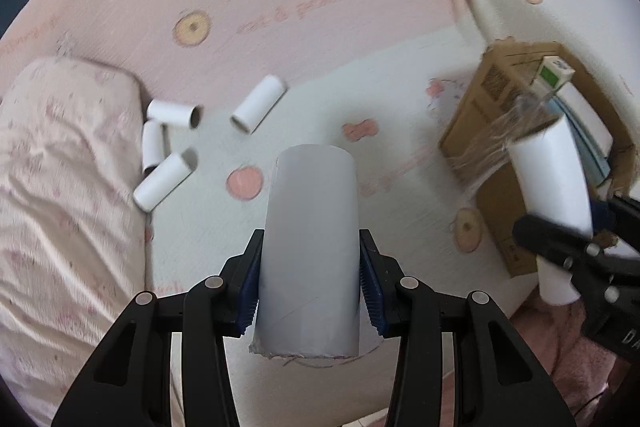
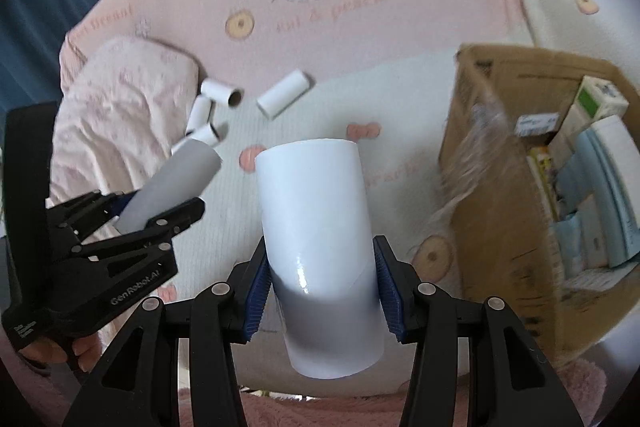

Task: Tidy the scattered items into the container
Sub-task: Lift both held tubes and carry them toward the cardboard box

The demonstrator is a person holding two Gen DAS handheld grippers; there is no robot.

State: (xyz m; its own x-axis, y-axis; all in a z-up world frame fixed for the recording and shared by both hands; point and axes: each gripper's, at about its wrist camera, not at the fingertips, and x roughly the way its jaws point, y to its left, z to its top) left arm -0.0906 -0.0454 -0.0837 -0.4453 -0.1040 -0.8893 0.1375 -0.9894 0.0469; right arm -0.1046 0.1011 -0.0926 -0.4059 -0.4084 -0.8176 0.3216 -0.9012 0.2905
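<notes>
Paper tubes are the scattered items here, and two of them are already clamped. In the left wrist view, a grey-white tube (image 1: 310, 251) is held between the blue pads of the left gripper (image 1: 310, 287), the jaws standing about half apart and pressed on its sides near the lower end, so that most of its length projects forward and clear of the fingers. In the right wrist view, a glossy white tube (image 2: 320, 255) is gripped the same way by the right gripper (image 2: 322, 291), its jaws likewise about half closed against the tube wall. Both tubes are carried above the patterned bedcover (image 1: 320, 39), not resting on it.

Four more tubes (image 1: 176, 143) are left lying on the cover at about ten o'clock from the left gripper, beside a pale pillow (image 1: 60, 187). The cardboard box (image 2: 500, 187) is seen at three o'clock in the right wrist view, open and already holding cartons and packets. A side grip near one end appears chosen so each tube can be tipped over the box rim and released.
</notes>
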